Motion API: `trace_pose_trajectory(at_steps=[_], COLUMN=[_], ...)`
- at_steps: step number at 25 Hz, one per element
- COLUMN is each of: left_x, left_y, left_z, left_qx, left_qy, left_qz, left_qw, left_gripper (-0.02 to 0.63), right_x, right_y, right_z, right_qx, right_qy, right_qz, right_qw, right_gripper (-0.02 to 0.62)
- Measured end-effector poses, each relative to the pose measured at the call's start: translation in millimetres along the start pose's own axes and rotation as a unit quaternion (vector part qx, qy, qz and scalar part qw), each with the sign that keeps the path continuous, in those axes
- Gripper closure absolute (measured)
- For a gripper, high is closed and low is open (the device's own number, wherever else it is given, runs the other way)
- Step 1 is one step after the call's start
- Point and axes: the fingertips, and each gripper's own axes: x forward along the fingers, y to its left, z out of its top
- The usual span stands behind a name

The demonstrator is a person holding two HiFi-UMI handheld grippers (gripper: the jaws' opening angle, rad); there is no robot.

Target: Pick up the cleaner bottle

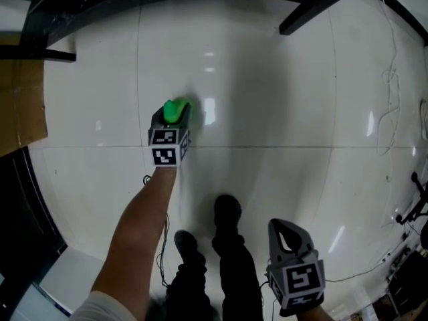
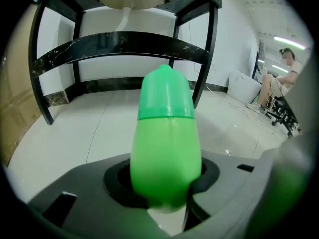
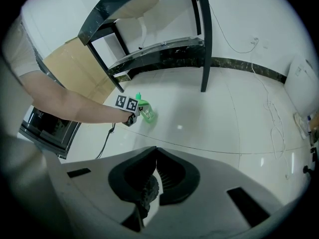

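A bright green cleaner bottle [image 1: 176, 110] stands upright on the white tiled floor, capped with a green lid. My left gripper [image 1: 172, 122] reaches down to it at arm's length. In the left gripper view the bottle [image 2: 166, 148] fills the hollow between the grey jaws, and my left gripper [image 2: 167, 203] pinches its lower body from both sides. The right gripper view shows the same bottle [image 3: 146, 111] far off, with the left gripper [image 3: 130, 106] against it. My right gripper [image 1: 284, 231] hangs low at the right; its jaws [image 3: 149, 193] meet with nothing between them.
A black table frame [image 1: 321, 2] [image 2: 119, 44] stands beyond the bottle. Flat cardboard [image 1: 20, 92] leans at the left, beside a dark appliance [image 3: 47, 128]. Loose cables [image 1: 388, 99] trail along the right. The person's shoes [image 1: 227, 209] are below the bottle. Someone sits far right [image 2: 279, 83].
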Motion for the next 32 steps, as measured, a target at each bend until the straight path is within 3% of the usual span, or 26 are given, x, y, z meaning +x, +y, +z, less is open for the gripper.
trace_pose_trajectory(at_steps=[6,10,16,32], left_x=[0,-20,-79,-256], left_y=[-2,0,-15,-55], left_z=[5,31,86,204], left_qx=[0.01,0.006,0.032,0.013], left_qy=[0.015,-0.015,-0.073,-0.141], left_qz=[-0.021,-0.03,-0.05,-0.086], left_qw=[0.9996,0.9994,0.9956,0.9861], left_gripper=[0.443,0.443,0.443,0.443], right_x=[-3,-5,-18,-122], right_y=[3,10,31,69], right_z=[-3,8,29,68], right_qx=[-0.005,-0.005,-0.003,-0.003], right_qy=[0.002,-0.009,-0.035,-0.082], right_qz=[-0.003,-0.001,0.007,0.012], right_qw=[1.0,1.0,0.999,0.997], right_gripper=[0.588,0.588,0.588,0.588])
